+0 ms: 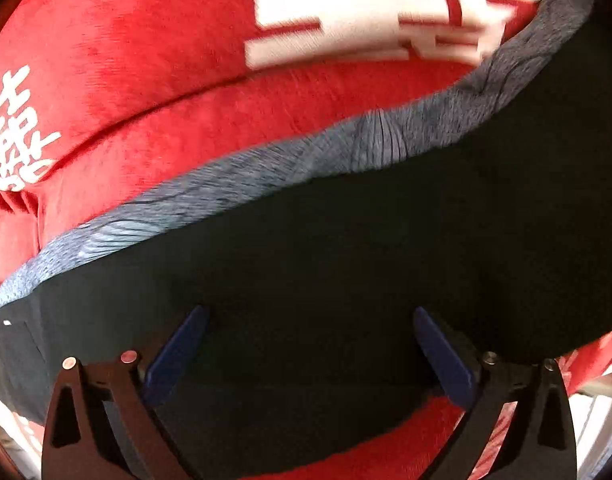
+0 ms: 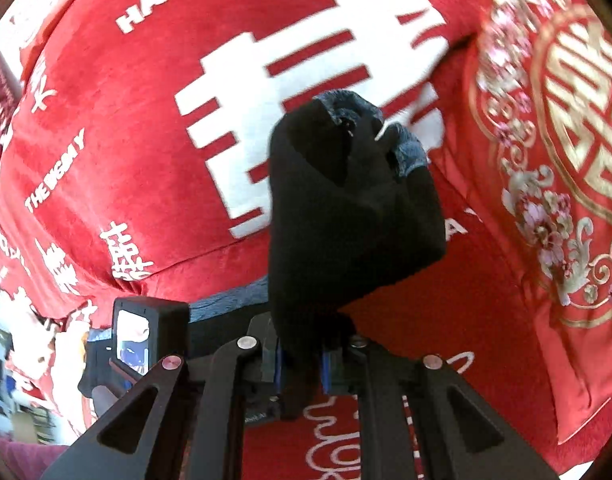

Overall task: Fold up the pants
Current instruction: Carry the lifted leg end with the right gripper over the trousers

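**Pants half lifted off the red blanket**

We see the black pants [image 1: 346, 280] spread on the red blanket [image 1: 145, 60], grey waistband [image 1: 265, 168] along their far edge. Our left gripper [image 1: 310, 344] hangs spread wide above the cloth, holding nothing. Our right gripper [image 2: 301, 364] is clamped on a bunched end of the pants [image 2: 346, 208], raised above the blanket. Fabric looks light, limp, droopy; we judge the waistband the firmest grip.

My left gripper [image 1: 310, 344] has black, cut-out arms, round silver and copper-toned pivot screws and blue finger pads [image 1: 177, 356]. My right gripper [image 2: 301, 368] matches: black linkage, silver screws, blue pads [image 2: 279, 368].
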